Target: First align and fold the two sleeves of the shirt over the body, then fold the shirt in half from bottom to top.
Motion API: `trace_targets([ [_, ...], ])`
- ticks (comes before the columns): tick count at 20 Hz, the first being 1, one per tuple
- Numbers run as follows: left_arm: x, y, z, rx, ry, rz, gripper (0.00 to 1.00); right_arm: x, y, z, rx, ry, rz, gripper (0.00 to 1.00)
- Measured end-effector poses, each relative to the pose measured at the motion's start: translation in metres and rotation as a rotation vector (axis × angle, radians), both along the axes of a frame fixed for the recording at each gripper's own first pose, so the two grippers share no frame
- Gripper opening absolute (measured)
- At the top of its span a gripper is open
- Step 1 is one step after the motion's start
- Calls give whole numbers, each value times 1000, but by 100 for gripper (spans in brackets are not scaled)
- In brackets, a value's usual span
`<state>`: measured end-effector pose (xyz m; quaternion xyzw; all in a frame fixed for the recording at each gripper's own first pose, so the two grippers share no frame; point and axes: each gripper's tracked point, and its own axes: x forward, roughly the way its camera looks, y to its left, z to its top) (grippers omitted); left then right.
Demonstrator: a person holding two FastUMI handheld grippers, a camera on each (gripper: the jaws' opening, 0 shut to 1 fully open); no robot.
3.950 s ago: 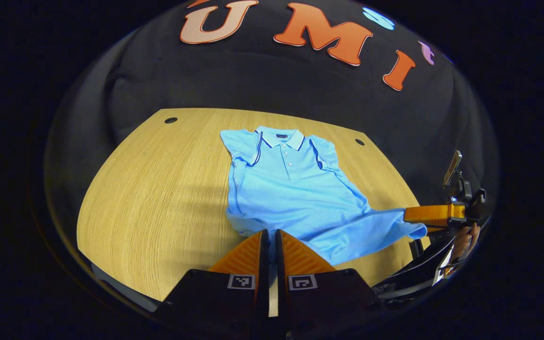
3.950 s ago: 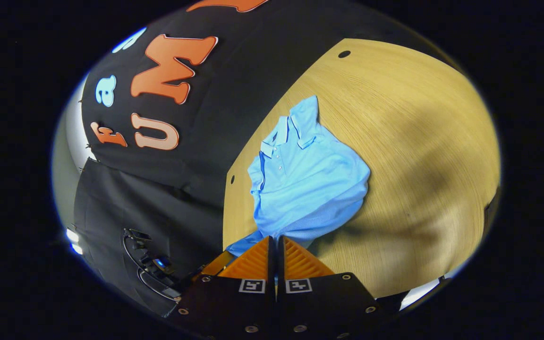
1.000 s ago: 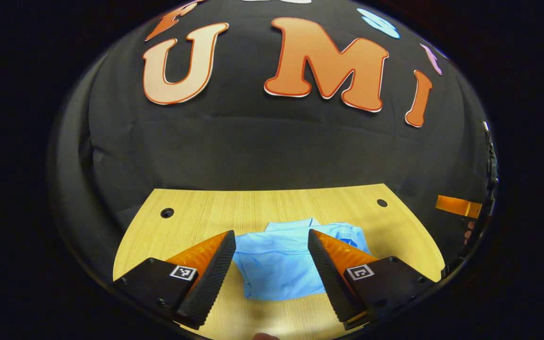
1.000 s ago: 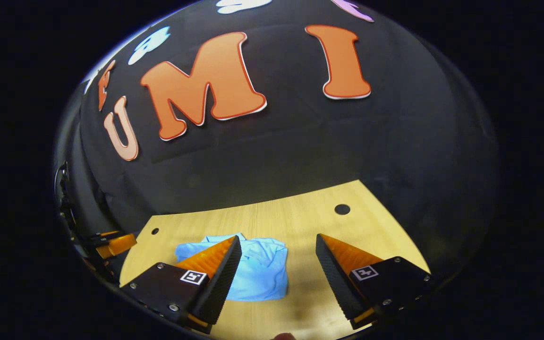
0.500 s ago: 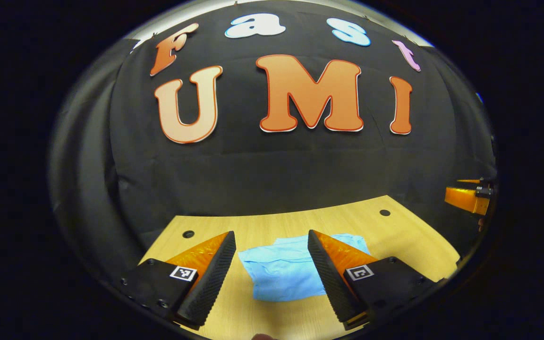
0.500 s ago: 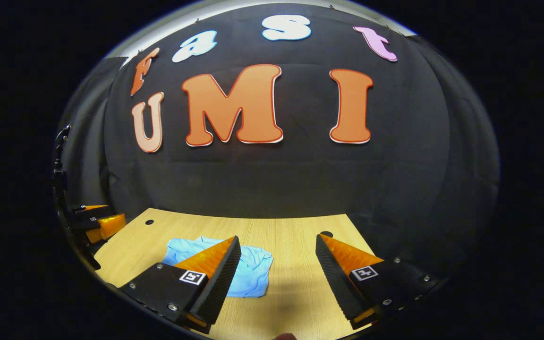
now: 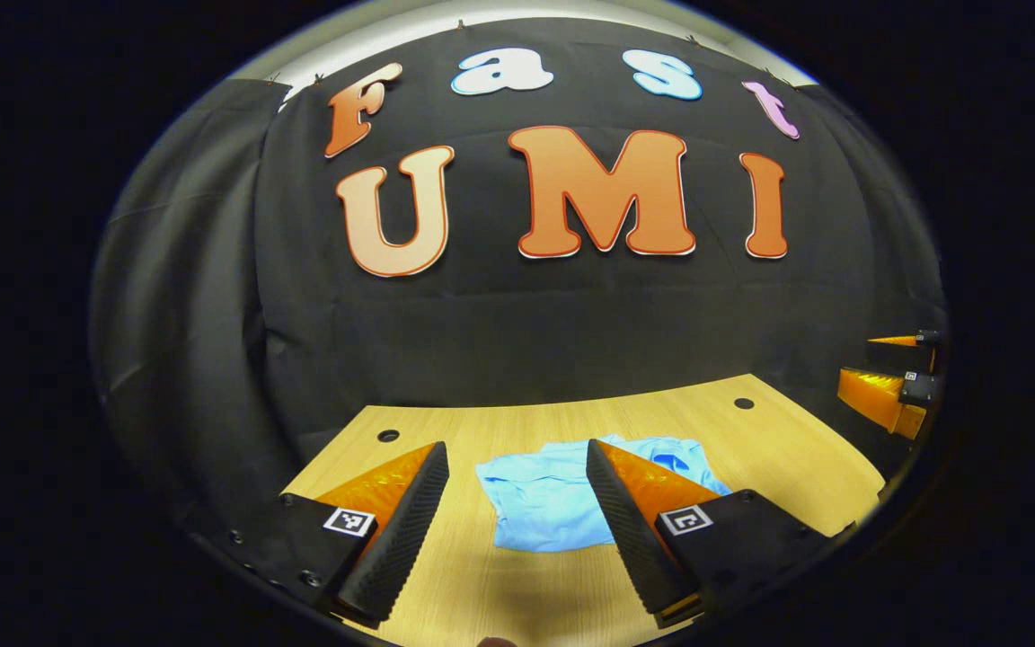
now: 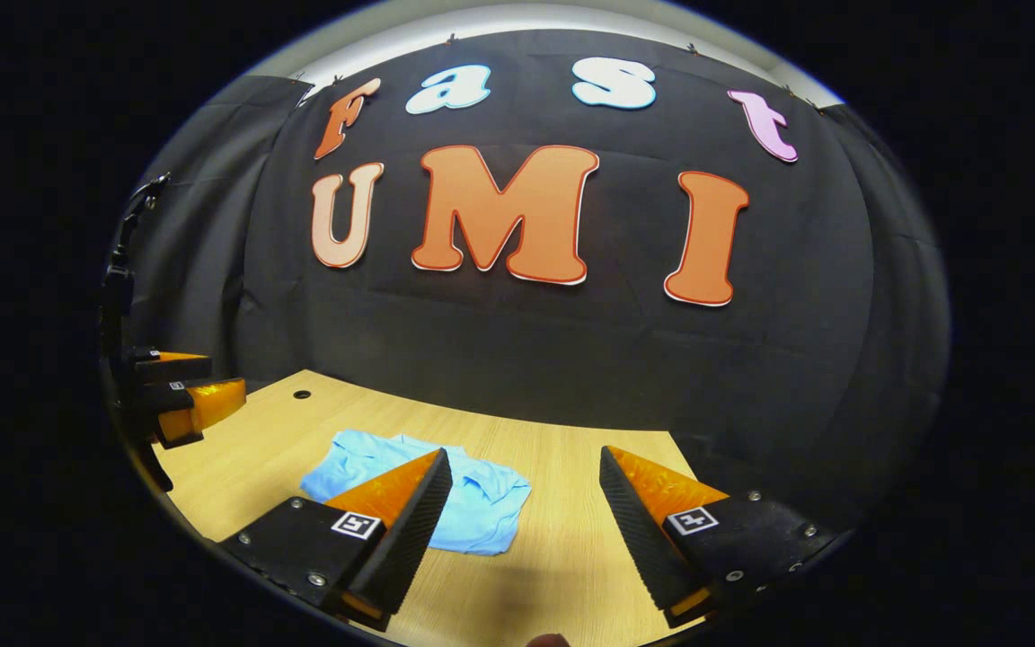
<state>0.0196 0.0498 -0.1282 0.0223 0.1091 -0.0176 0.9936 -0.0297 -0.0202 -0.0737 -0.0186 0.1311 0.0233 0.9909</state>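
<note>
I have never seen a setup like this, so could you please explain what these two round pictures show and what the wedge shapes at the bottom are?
Each picture comes from a fisheye camera riding on a handheld two-finger gripper, which a person carries; there is no robot arm. The wedges at the bottom are that gripper's own fingers. In the left gripper view the left gripper is open and holds nothing; in the right gripper view the right gripper is likewise open and empty. Ahead lies a folded light blue polo shirt on a light wooden table. The other gripper shows at each view's edge.
</note>
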Motion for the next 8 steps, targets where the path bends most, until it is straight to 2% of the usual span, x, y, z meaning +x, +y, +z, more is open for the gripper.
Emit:
trace_targets([
  [3,-11,4,-8,-13,10,11,100,-8,7,1,-2,-16,0,100],
  [8,-16,10,-14,-35,32,-14,100,-10,17,5,-17,-23,-40,100],
])
